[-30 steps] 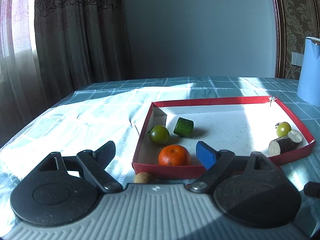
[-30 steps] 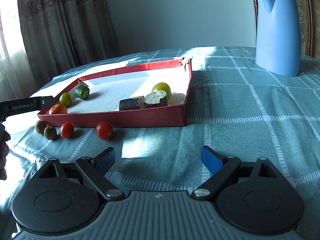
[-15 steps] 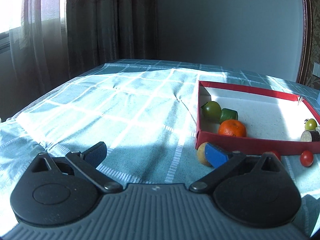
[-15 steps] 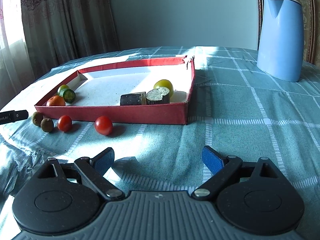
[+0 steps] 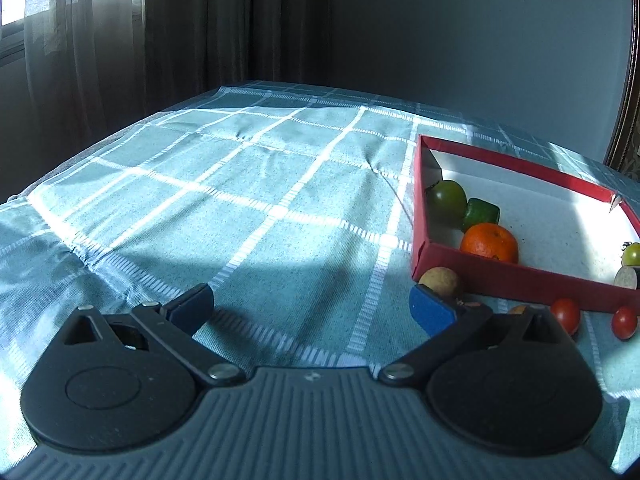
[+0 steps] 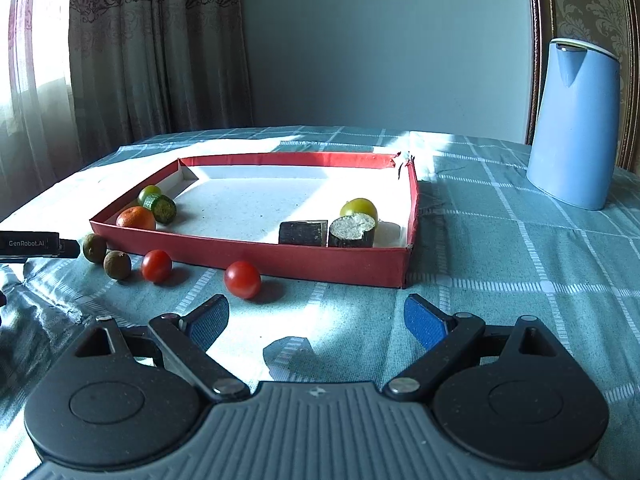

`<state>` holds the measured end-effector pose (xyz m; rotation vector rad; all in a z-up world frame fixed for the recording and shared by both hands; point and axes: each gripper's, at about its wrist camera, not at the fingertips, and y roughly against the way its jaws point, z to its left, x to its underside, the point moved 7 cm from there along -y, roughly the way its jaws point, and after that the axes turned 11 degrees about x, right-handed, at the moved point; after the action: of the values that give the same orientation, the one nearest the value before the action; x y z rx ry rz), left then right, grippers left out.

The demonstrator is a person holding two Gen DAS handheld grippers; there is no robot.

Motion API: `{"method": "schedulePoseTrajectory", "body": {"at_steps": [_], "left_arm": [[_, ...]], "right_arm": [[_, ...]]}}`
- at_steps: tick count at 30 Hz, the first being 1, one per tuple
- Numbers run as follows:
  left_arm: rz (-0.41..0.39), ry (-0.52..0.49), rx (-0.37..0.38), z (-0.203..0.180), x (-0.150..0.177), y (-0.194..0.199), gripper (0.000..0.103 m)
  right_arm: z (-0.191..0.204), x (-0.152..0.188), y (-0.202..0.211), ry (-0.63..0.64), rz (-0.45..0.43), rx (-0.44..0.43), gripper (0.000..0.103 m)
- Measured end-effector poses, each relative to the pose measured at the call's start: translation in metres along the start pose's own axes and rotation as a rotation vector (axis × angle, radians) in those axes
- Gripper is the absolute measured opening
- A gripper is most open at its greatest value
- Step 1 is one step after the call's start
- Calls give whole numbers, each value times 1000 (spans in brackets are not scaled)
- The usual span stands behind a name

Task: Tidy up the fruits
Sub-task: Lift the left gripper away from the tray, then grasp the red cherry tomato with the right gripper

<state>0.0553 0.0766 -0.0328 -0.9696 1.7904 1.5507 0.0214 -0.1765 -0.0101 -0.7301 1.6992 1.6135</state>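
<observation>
Two red tomatoes (image 6: 242, 279) lie beside red tray (image 6: 280, 259)

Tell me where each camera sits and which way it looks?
Left wrist: sits on the left hand-held gripper, looking down across the tablecloth; its open fingers show, red tray at right.
Right wrist: sits on the right hand-held gripper, facing the tray's long side and blue kettle; open fingers show.
Shared: tray, orange, red tomatoes.
</observation>
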Motion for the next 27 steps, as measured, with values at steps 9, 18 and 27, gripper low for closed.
{"method": "schedulePoseTrajectory", "body": {"at_steps": [9,18,27], "left_arm": [[-10,20,12,3,0,3,103],[-27,49,14,7,-1,6,103],[-23,48,11,7,-1,5,103]], "right_arm": [[38,-9,-15,70,-3,-40,68],[53,-9,-33,118,56,-65,41],[54,-11,-41,115,74,-66,32]]}}
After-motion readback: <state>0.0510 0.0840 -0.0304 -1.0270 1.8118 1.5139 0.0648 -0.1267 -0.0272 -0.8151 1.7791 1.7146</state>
